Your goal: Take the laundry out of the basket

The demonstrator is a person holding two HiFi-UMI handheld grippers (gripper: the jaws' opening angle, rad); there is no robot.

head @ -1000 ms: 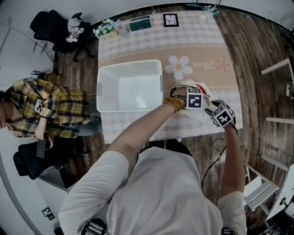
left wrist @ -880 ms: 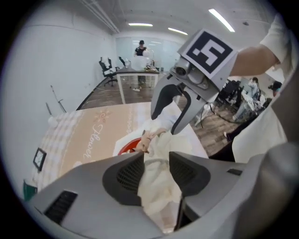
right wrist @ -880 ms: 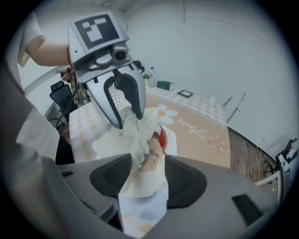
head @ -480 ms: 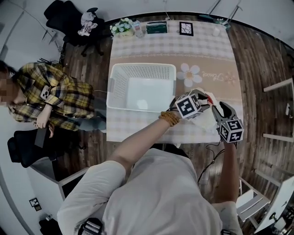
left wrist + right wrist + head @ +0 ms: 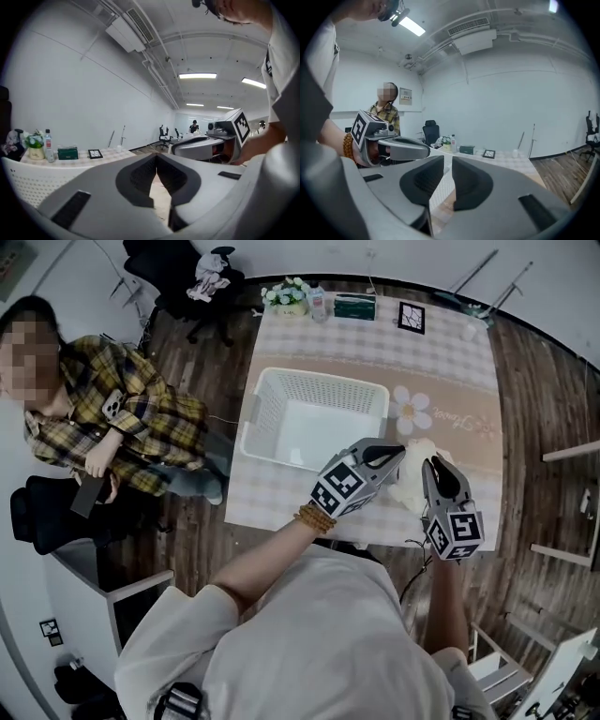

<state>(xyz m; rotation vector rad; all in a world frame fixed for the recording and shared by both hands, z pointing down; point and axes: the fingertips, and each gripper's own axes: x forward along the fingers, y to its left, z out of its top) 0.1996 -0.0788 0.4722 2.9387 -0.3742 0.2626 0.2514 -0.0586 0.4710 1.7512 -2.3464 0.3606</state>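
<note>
White plastic is being shown by the basket [image 5: 317, 381], smooth and faintly glossy, its walls being pierced all over with small holes. A matt checked tablecloth [image 5: 375, 345] with a printed flower is being seen beneath it. Dark wood planks (grain and seams plain) are being shown by the floor [image 5: 539, 371]. The laundry [image 5: 411, 486] is being seen as pale, soft, crumpled fabric. A plaid woven shirt [image 5: 141, 418] is being worn by the seated person, and smooth amber beads [image 5: 314, 518] are being worn on a wrist.
</note>
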